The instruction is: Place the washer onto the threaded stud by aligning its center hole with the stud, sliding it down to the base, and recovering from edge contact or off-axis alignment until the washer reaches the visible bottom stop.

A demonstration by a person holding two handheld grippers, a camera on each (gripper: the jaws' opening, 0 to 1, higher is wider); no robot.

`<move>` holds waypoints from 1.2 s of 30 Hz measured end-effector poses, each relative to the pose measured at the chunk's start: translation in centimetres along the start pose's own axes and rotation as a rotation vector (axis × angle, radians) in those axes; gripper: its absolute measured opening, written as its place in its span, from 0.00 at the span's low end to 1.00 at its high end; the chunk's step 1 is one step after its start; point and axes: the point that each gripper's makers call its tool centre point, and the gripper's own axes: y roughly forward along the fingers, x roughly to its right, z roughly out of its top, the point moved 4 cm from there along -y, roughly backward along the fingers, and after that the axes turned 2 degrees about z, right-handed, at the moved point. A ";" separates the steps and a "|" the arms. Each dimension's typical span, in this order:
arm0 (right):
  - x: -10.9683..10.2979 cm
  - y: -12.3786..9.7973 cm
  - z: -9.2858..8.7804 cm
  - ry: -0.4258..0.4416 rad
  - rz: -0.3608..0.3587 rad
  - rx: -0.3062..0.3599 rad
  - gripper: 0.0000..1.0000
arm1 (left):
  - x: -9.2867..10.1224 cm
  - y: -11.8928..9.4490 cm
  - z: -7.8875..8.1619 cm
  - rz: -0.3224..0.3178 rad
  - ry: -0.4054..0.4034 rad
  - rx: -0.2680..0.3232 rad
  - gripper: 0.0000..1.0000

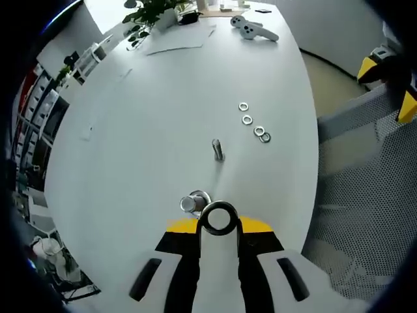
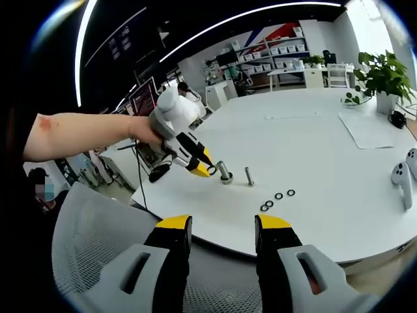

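Observation:
On the white table (image 1: 163, 111) stands a short metal stud (image 1: 194, 203) on a wide round base. My left gripper (image 1: 219, 228) is shut on a dark washer (image 1: 219, 218), held on edge just right of the stud's top and close to it. In the right gripper view a person's hand holds that left gripper (image 2: 210, 169) with the washer (image 2: 212, 171) next to the stud (image 2: 225, 173). My right gripper (image 2: 223, 225) is open and empty at the table's near edge, well short of the stud.
A second upright bolt (image 1: 218, 150) (image 2: 249, 176) stands beyond the stud. Several loose washers (image 1: 253, 124) (image 2: 277, 199) lie in a row. White controllers (image 1: 254, 29), paper (image 1: 176, 40) and a plant (image 2: 381, 75) are farther off. A grey mesh chair (image 2: 98, 248) is at the table edge.

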 end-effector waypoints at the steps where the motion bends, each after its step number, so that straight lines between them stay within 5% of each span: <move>1: 0.0 0.0 0.0 0.001 0.000 0.001 0.41 | -0.3 -0.1 0.1 0.007 -0.002 0.005 0.19; 36: 0.0 0.1 -0.2 -0.007 0.003 -0.024 0.41 | -2.4 1.1 0.9 0.033 0.029 -0.047 0.19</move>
